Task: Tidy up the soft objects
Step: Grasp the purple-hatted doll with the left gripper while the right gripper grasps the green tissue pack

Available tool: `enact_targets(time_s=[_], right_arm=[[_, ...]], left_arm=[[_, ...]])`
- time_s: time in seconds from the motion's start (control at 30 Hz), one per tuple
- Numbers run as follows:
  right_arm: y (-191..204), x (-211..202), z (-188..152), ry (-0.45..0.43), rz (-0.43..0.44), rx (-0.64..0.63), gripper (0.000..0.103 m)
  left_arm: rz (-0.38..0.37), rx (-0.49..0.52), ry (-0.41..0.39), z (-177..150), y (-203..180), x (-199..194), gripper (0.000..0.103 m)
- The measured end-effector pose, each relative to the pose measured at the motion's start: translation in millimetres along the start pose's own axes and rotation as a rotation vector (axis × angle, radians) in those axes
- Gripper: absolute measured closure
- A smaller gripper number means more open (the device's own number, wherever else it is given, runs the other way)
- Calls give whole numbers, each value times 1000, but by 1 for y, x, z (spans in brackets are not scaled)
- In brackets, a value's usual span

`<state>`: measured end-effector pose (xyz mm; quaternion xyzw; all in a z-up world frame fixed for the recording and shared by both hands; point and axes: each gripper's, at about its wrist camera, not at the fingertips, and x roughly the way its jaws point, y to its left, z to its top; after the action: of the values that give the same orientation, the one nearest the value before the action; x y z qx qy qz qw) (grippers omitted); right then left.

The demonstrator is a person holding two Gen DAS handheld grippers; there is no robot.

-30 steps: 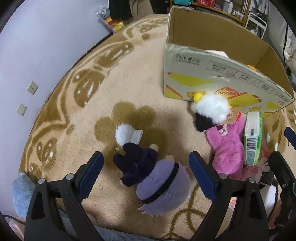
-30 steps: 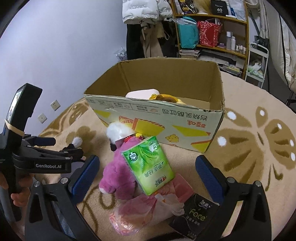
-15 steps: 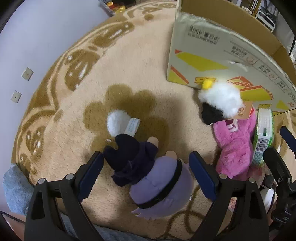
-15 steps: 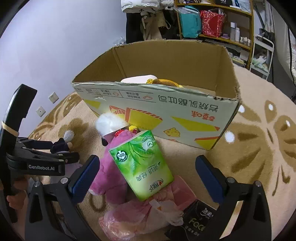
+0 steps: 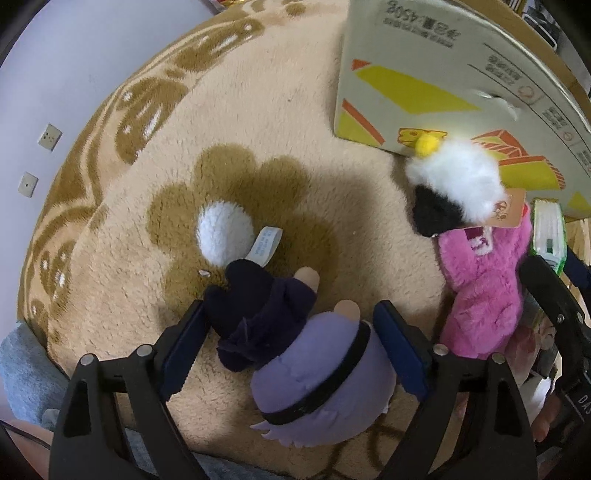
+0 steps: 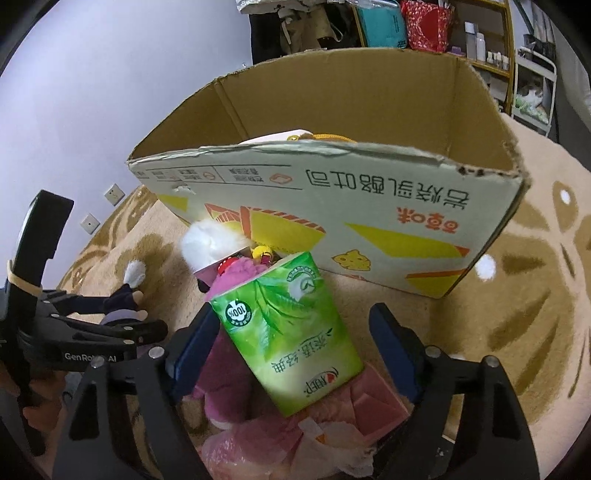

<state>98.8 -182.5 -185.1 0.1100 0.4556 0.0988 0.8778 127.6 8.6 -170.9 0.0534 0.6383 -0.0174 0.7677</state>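
A plush doll (image 5: 295, 343) with a purple head, dark navy body and white tail lies on the rug. My left gripper (image 5: 291, 347) is open, its jaws on either side of the doll. A green tissue pack (image 6: 288, 332) leans on a pink plush (image 6: 225, 354) in front of the cardboard box (image 6: 369, 221). My right gripper (image 6: 291, 343) is open, its jaws either side of the pack. The pink plush (image 5: 484, 288) and a white and black fluffy toy (image 5: 450, 188) also show in the left wrist view. The left gripper shows at the left of the right wrist view (image 6: 110, 328).
The box (image 5: 443, 74) holds a pale item and a yellow one (image 6: 325, 138). A pink plastic bag (image 6: 295, 435) lies under the tissue pack. A beige and brown rug (image 5: 184, 147) covers the floor. A wall with sockets (image 5: 48, 134) is at left; shelves (image 6: 424, 26) behind.
Both grippers have moved forward and down. The left jaws now sit around the purple doll and the right jaws around the green tissue pack. The box looms closer.
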Motion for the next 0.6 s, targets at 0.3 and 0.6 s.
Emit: enact_targets(time_s=[0.3,0.6], right_arm=[[3,13,0,29,38,9,27],[15,6,-1,11,-20,-15,28]], left_arm=[[1,-31,-14,1,7,8,18],[-18,-58,-27,-15,16,5,25]])
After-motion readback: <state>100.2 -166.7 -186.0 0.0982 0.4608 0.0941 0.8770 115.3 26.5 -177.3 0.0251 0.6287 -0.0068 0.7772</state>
